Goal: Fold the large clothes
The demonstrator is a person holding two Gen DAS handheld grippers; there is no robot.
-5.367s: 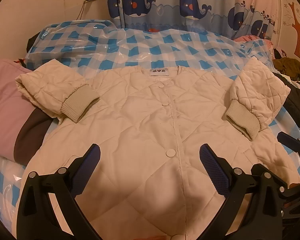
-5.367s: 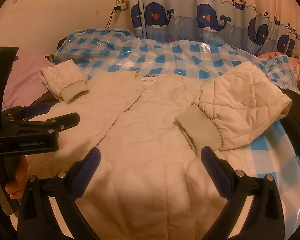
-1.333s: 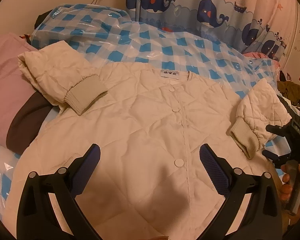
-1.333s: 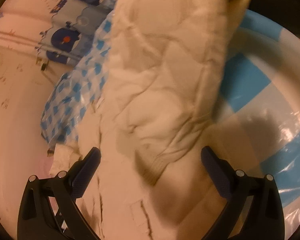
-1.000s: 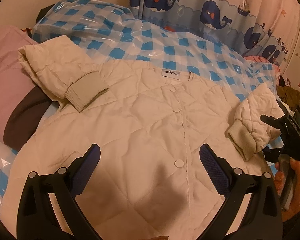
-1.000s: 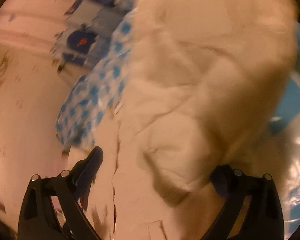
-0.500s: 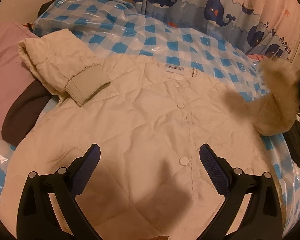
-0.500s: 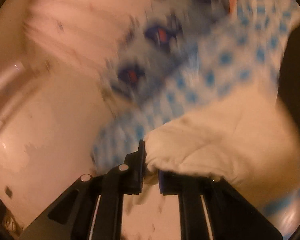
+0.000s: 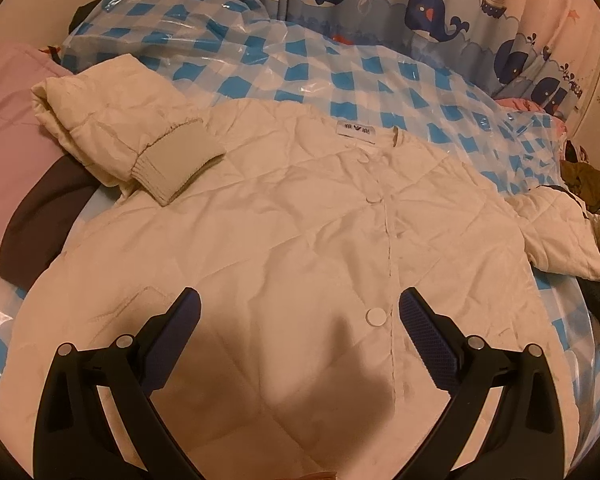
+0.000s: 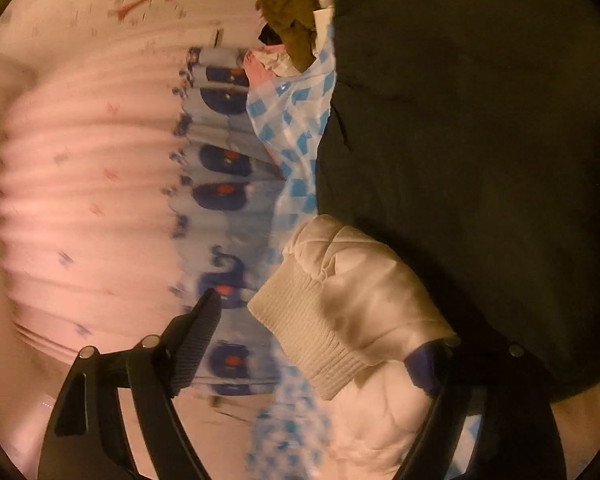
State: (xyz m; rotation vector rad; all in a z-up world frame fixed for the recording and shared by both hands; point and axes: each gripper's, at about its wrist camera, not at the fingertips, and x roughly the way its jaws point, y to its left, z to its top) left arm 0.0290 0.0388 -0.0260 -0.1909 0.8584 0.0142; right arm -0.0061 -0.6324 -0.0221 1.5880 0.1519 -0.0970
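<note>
Cream quilted jacket [image 9: 292,240], seen from the left wrist: spread front-up and buttoned over a blue-and-white checked plastic sheet [image 9: 340,80], white neck label [image 9: 355,130] at the far end. Near sleeve on the left folded inward, its ribbed grey-beige cuff [image 9: 176,164] resting on the shoulder area. Opposite sleeve [image 9: 556,236] stretched out to the right edge, its end hidden. Round white button [image 9: 376,316] just beside the right finger. Left gripper [image 9: 300,304] hanging over the lower front with jaws spread wide, nothing between them; hem cut off below the fingers. Pink fabric [image 9: 4,120] and a dark brown cloth [image 9: 40,216] tucked at the left. Whale-print curtain [image 9: 420,8] behind. Olive-brown clump [image 9: 588,180] at the far right, too small to identify.

From the right wrist, rolled sideways and blurred on the left half: right gripper [image 10: 314,328] with jaws wide, just opened. Quilted sleeve end [image 10: 372,292] and its ribbed knit cuff [image 10: 308,328] between them, unclamped. Left finger well clear of the cloth; right pad mostly hidden behind the sleeve, contact there hard to judge. Large dark garment [image 10: 480,160] filling the right side, details lost in shadow. Whale curtain smeared, checked sheet showing in a strip beside it.
</note>
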